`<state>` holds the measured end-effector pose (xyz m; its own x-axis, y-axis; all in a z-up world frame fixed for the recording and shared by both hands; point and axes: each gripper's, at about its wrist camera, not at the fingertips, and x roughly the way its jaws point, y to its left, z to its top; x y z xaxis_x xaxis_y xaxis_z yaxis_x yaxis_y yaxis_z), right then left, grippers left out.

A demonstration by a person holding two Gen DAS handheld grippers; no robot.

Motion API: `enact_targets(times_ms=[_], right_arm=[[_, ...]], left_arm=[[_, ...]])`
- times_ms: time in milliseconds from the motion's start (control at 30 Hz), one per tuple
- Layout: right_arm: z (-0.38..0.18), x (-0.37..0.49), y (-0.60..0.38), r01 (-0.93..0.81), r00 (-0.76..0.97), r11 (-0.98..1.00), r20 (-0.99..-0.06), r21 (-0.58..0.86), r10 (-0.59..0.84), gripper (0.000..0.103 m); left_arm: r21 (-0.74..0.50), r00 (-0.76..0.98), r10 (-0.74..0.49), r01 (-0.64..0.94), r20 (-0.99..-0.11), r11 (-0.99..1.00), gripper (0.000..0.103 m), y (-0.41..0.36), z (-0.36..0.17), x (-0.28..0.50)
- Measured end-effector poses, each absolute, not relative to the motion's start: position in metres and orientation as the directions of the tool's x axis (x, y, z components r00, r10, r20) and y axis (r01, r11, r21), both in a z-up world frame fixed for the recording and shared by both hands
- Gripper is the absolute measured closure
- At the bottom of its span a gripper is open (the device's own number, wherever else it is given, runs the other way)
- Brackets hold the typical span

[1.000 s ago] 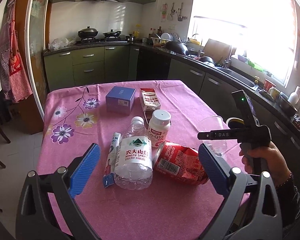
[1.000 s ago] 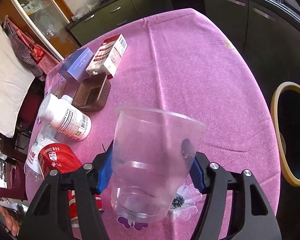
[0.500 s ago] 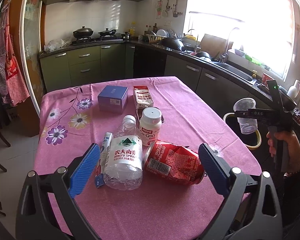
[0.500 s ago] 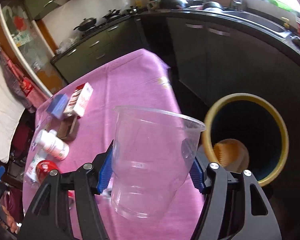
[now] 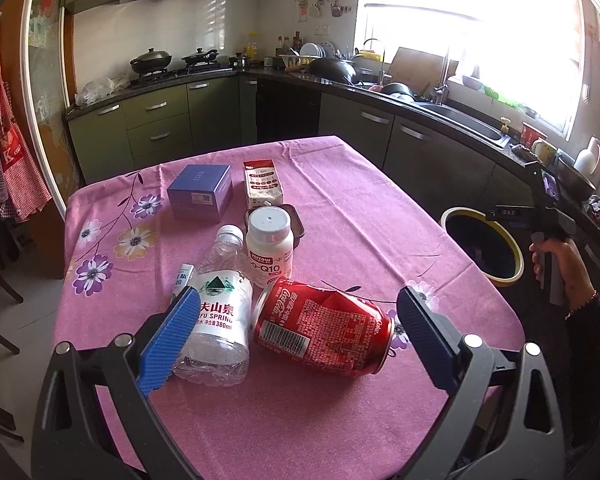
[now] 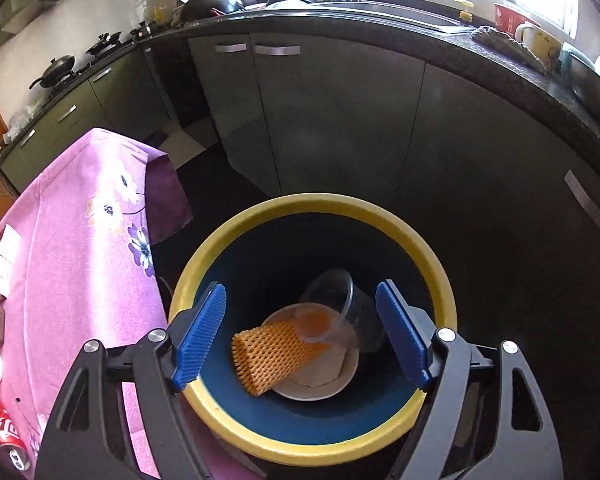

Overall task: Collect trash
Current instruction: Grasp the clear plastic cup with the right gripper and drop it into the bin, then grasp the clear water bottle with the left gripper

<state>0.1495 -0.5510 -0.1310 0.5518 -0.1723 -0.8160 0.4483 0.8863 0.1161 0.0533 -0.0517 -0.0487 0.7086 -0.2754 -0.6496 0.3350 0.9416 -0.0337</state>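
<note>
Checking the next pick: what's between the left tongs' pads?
Left wrist view: the red can and the water bottle lie between the open left tongs.

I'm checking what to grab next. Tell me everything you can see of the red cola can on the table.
The red aluminium cola can lies on its side on the pink flowered tablecloth, its body dented and crumpled. White script, small print and a barcode cover it; the top with its pull tab faces right. It rests against the clear plastic water bottle, between the open left claw's blue pads, untouched by them.

The cup (image 6: pixel 340 312) lies in the bin (image 6: pixel 312 436) right of the table (image 5: pixel 360 220); can (image 5: pixel 324 326) lies right of bottle (image 5: pixel 216 320).
</note>
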Motion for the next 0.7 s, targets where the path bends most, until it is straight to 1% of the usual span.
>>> enact_targets(times_ms=[167, 300, 433, 533, 600, 667, 700], right_arm=[[-0.127, 0.126, -0.520, 0.376, 0.599, 0.916, -0.791, 0.143, -0.123, 0.023], [-0.127, 0.111, -0.500, 0.322, 0.613, 0.931, -0.787, 0.173, -0.066, 0.023], [-0.122, 0.101, -0.481, 0.292, 0.622, 0.941, -0.781, 0.173, -0.050, 0.023], [-0.119, 0.094, -0.473, 0.273, 0.630, 0.943, -0.776, 0.188, -0.028, 0.023], [-0.117, 0.091, -0.468, 0.269, 0.633, 0.944, -0.774, 0.193, -0.022, 0.023], [-0.116, 0.089, -0.465, 0.266, 0.630, 0.945, -0.776, 0.190, -0.021, 0.023], [-0.117, 0.089, -0.464, 0.266, 0.628, 0.945, -0.778, 0.191, -0.019, 0.023]], left_arm=[[-0.025, 0.695, -0.265, 0.335, -0.669, 0.942, 0.009, -0.049, -0.052, 0.055], [0.033, 0.714, -0.197, 0.295, -0.672, 0.955, 0.009, -0.032, -0.053, 0.055], [0.081, 0.717, -0.141, 0.266, -0.683, 0.961, 0.009, -0.011, -0.053, 0.061], [0.076, 0.693, -0.150, 0.284, -0.705, 0.956, 0.009, -0.001, -0.054, 0.068], [0.046, 0.658, -0.175, 0.305, -0.732, 0.951, 0.009, 0.004, -0.059, 0.074], [0.001, 0.606, -0.215, 0.335, -0.766, 0.942, 0.014, 0.007, -0.063, 0.085], [-0.023, 0.571, -0.229, 0.345, -0.788, 0.938, 0.023, 0.008, -0.066, 0.093]])
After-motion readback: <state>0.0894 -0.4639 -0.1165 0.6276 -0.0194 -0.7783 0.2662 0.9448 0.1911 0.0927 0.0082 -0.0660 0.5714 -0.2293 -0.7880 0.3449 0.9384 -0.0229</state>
